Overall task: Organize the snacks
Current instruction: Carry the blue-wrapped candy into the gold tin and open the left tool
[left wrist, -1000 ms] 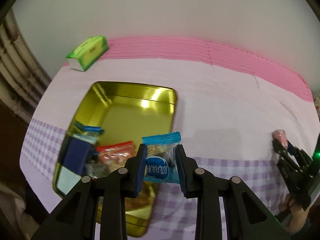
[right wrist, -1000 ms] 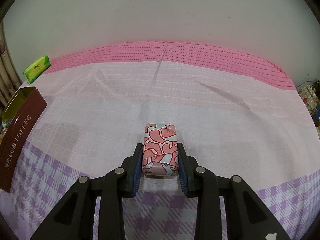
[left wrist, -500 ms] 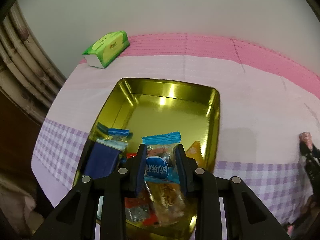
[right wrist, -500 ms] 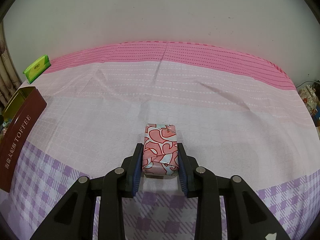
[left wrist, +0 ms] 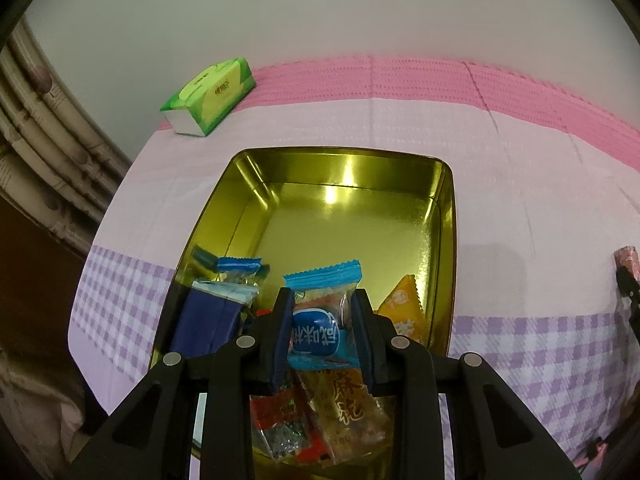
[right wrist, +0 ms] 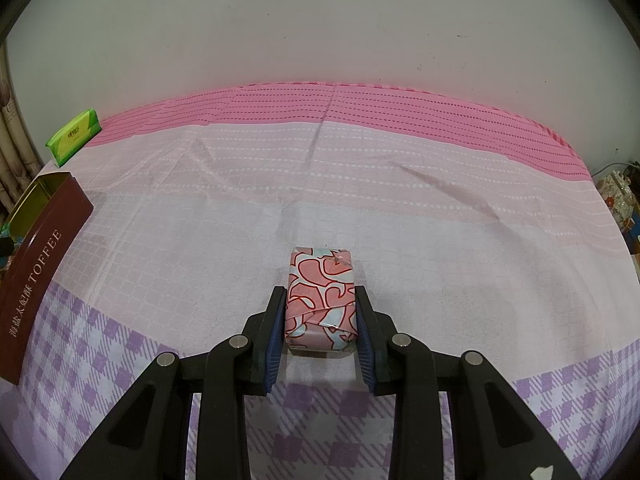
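Observation:
My left gripper (left wrist: 322, 320) is shut on a blue snack packet (left wrist: 318, 330) and holds it above the near end of the open gold tin (left wrist: 448, 220). Several wrapped snacks lie in the tin's near end: a dark blue pack (left wrist: 204, 320), an orange packet (left wrist: 402, 310), a red one (left wrist: 280, 412). My right gripper (right wrist: 320, 312) is shut on a pink patterned block (right wrist: 321, 296) that sits on the tablecloth. The tin shows in the right wrist view (right wrist: 40, 216) at the far left, brown-sided with "TOFFEE" on it.
A green tissue pack (left wrist: 210, 96) lies behind the tin near the wall, also in the right wrist view (right wrist: 74, 136). A curtain (left wrist: 44, 152) hangs at the left. The right gripper with its pink block shows at the left wrist view's right edge (left wrist: 628, 264).
My left gripper has carried the blue packet leftward from beside the tin to over its near end. The right gripper and pink block have not moved.

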